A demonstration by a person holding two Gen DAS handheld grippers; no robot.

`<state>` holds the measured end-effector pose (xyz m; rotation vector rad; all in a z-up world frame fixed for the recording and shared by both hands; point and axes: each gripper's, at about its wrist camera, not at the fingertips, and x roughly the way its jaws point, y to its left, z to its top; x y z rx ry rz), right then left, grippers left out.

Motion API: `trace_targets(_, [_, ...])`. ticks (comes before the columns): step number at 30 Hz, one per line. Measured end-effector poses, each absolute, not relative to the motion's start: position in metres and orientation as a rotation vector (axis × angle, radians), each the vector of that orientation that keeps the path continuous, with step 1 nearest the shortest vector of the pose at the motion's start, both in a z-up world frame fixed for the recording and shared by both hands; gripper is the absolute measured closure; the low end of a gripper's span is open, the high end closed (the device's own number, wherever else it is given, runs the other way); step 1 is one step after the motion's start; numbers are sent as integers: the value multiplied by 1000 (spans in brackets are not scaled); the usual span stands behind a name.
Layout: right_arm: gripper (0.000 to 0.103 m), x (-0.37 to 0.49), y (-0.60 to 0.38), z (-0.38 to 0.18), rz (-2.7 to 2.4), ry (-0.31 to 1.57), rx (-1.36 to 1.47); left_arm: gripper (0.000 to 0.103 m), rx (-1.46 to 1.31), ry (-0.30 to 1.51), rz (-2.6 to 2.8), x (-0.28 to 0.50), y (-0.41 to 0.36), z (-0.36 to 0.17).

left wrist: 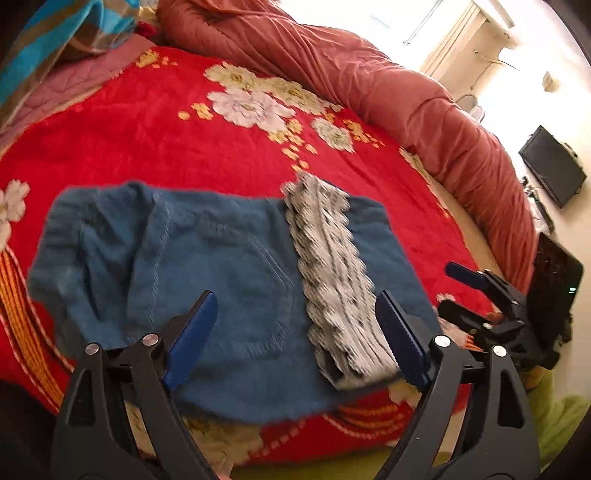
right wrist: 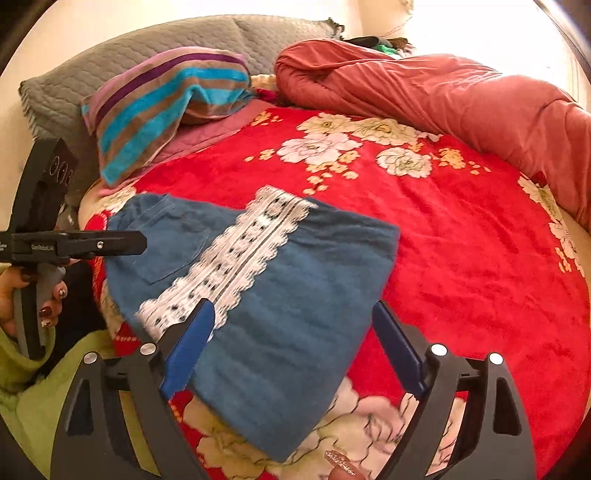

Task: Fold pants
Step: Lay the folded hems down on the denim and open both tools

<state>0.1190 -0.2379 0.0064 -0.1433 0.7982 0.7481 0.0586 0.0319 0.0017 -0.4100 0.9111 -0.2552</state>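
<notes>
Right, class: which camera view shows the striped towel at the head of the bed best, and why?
The right wrist view: the striped towel appears nearly whole there, draped over a grey pillow, with purple, blue and brown stripes clear. The left wrist view catches only a cropped piece at its top left corner.

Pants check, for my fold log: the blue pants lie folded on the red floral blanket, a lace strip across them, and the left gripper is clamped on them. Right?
Not quite: the left gripper is open above the pants, gripping nothing, as the left wrist view shows. The rest holds.
</notes>
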Motion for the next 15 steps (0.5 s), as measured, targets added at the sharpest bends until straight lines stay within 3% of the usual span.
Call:
trace_targets(5, [17, 109, -240, 0, 772, 815, -142, 25, -476, 965, -326, 44, 20, -8])
trace_targets(7, [17, 106, -241, -2, 775, 818, -140, 36, -484, 989, -350, 40, 13, -13])
trace_targets(9, [17, 104, -244, -4, 775, 824, -134, 52, -490, 1021, -374, 38, 4, -18])
trace_targets(11, [17, 103, -247, -5, 775, 821, -128, 57, -489, 1050, -383, 39, -3, -24])
trace_targets(15, [17, 101, -254, -5, 772, 810, -118, 57, -541, 1087, -370, 44, -8, -34])
